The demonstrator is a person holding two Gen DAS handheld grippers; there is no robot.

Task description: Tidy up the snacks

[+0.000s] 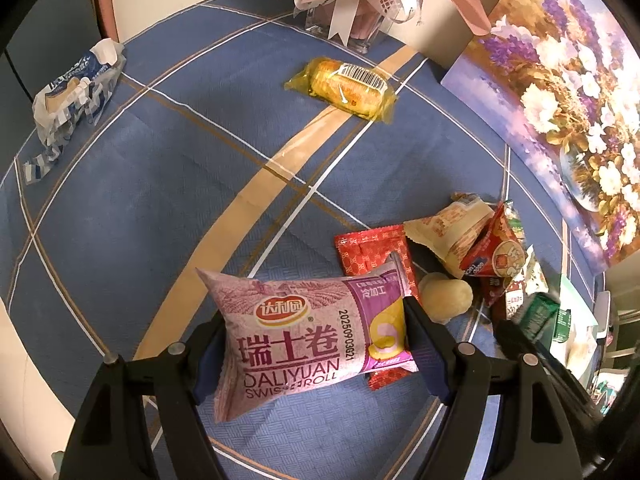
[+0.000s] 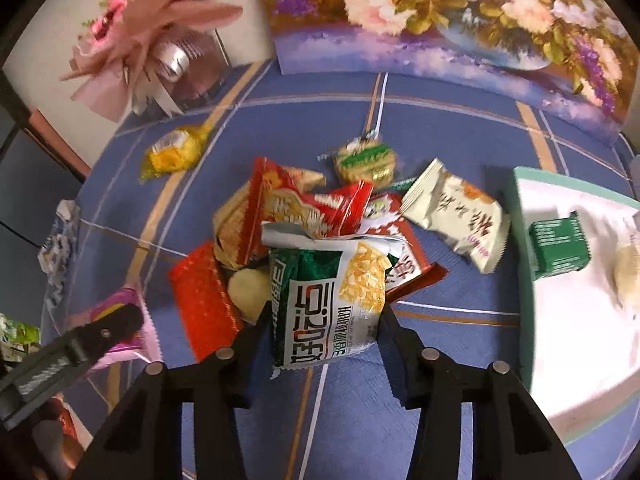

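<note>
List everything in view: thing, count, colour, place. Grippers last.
Swiss roll packet: 1, pink-purple, between left fingers.
Green-white snack bag: 1, between right fingers.
Corn packet: 1, yellow, far side of cloth.
Snack pile: several, mostly red, cloth centre.
Cream packet: 1, right of pile.
Round cracker pack: 1, behind pile.
Tray: 1, white, mint rim, right; holds green packet.
Crumpled wrapper: 1, blue-white, left edge.
Tablecloth: 1, blue plaid.
Flower painting: 1, back.
Bouquet: 1, pink, back.
Left gripper: black.
Right gripper: black.

I see a woven, matt blue tablecloth (image 1: 140,208) under glossy plastic snack wrappers: the pink Swiss roll pack (image 1: 304,340), the foil-shiny green packet (image 2: 328,300) and a crinkled red pouch (image 2: 204,300). My black grippers' fingers (image 1: 432,344) look like matt plastic with metal pins.
</note>
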